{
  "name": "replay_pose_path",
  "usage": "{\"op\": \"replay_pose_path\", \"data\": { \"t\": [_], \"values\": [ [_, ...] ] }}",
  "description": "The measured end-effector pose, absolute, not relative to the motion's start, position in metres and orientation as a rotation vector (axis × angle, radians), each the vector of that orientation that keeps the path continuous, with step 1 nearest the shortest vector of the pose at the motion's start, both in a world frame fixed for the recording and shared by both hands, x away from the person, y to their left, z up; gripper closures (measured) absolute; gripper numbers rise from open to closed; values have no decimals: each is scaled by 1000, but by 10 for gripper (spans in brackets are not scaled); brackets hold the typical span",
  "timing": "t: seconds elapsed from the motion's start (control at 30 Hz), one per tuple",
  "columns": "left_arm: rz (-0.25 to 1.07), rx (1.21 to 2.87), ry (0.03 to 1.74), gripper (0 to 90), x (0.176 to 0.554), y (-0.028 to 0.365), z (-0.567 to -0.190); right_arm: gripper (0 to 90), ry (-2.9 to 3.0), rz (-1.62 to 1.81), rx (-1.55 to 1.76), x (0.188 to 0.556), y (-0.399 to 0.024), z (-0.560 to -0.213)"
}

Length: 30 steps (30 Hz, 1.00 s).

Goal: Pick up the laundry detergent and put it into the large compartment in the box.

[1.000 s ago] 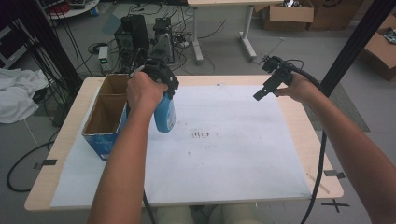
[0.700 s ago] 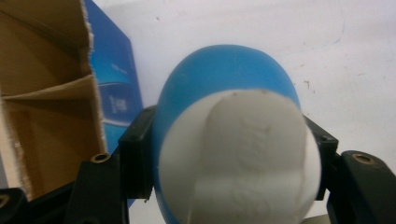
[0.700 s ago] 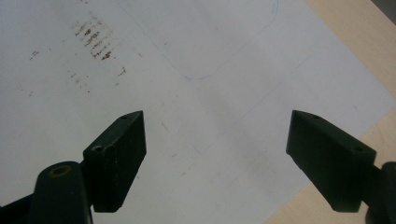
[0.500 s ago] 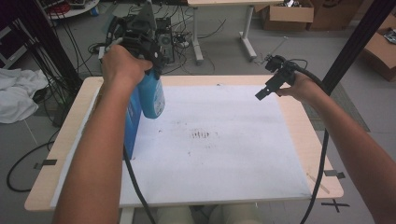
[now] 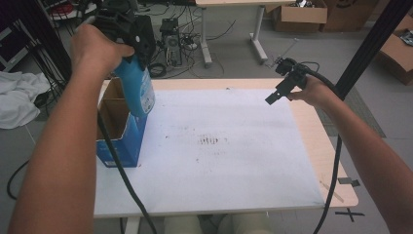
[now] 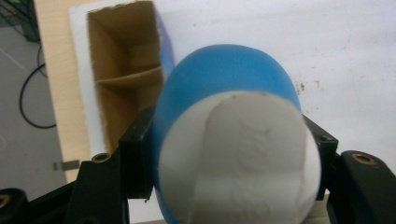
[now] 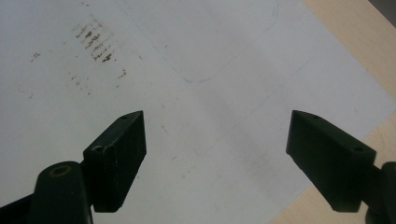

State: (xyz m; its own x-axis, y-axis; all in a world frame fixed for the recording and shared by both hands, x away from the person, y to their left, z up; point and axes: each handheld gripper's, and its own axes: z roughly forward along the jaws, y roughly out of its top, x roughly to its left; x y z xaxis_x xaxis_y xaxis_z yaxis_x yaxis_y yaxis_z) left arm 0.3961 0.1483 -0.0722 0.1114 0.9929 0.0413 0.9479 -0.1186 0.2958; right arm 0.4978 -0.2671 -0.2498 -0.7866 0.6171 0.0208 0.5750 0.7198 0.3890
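Observation:
A blue bottle (image 5: 140,90) with a white cap (image 6: 243,158) hangs high above the table's left side, upright, over a blue cardboard box (image 5: 119,141). My left gripper (image 5: 127,46) is shut on the bottle near its top; its jaws press both sides of the bottle (image 6: 224,88). The box (image 6: 123,77) lies open below, with a cardboard divider inside. My right gripper (image 5: 273,96) hovers above the table's far right, open, with nothing between its fingers (image 7: 119,154); beneath it lies the white sheet (image 7: 196,60).
A white sheet (image 5: 219,161) with dark smudges (image 5: 210,140) covers most of the wooden table (image 5: 321,146). Behind the table the floor holds cables, equipment, another table's legs and cardboard boxes (image 5: 302,17). A black post (image 5: 370,44) rises at the right.
My left gripper has lifted the blue bottle from beside the box to high above it, moving left and up. The right gripper has stayed in place, open.

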Motion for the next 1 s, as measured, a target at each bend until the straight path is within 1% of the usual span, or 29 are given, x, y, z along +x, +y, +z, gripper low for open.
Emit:
{"op": "replay_pose_path", "data": {
  "t": [0.27,0.47,0.83,1.0],
  "values": [
    [356,2151,1983,380,389,178,-65,200,2814,574,974,498,-262,-251],
    [381,2132,2018,380,386,198,-66,200,2818,576,961,498,-261,-251],
    [423,2116,2050,380,387,227,-88,200,2818,556,978,499,-260,-253],
    [414,2095,2060,380,390,235,-103,200,2817,551,985,500,-259,-254]
  ]
}}
